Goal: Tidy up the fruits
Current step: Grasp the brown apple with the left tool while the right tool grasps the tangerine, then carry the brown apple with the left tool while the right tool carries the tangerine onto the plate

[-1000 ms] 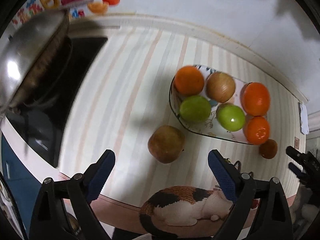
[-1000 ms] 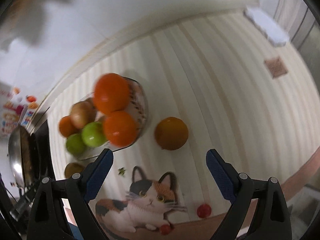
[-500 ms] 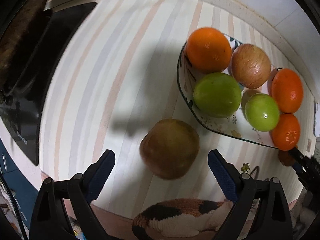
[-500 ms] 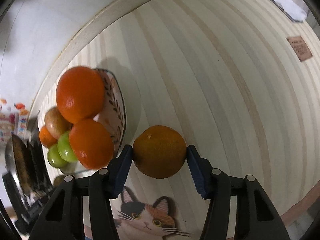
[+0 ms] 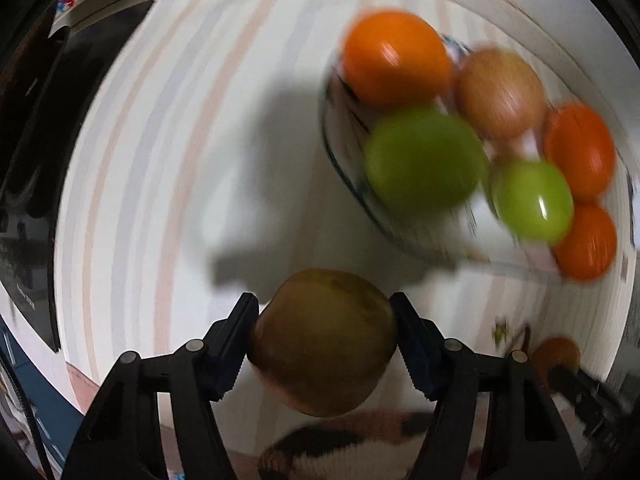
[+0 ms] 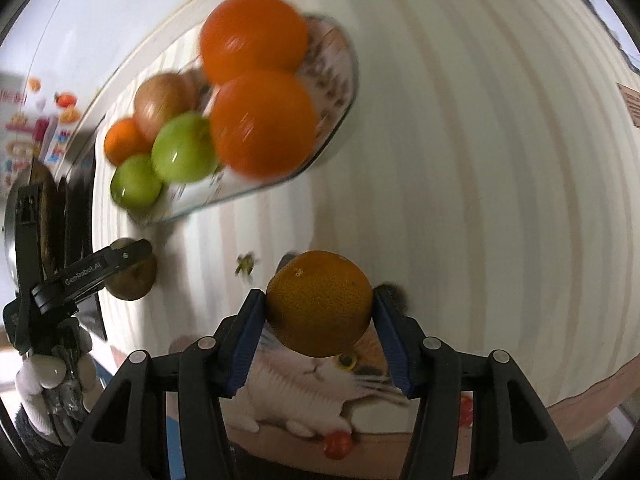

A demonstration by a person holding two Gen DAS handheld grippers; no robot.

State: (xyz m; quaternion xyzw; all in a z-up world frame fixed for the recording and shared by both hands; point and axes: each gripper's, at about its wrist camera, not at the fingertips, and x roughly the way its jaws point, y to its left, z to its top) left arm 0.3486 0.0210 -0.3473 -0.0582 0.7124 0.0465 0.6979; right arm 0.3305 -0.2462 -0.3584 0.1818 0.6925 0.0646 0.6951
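Fruit (image 5: 324,344) between closing left gripper (image 5: 324,320) jaws

Each gripper (image 5: 324,336) (image 6: 318,320) has closed around a fruit.

— Where is the brown fruit (image 5: 324,340)?
— Low on the striped mat, near the glass bowl (image 6: 340,128).
— What's in the bowl?
— Three oranges, two green apples, one brownish apple.
— And the dark orange (image 6: 319,302)?
— Over the cat picture.

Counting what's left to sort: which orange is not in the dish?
The darker, dull orange between the right gripper's pads, beside the glass dish. The three bright oranges sit in the dish.
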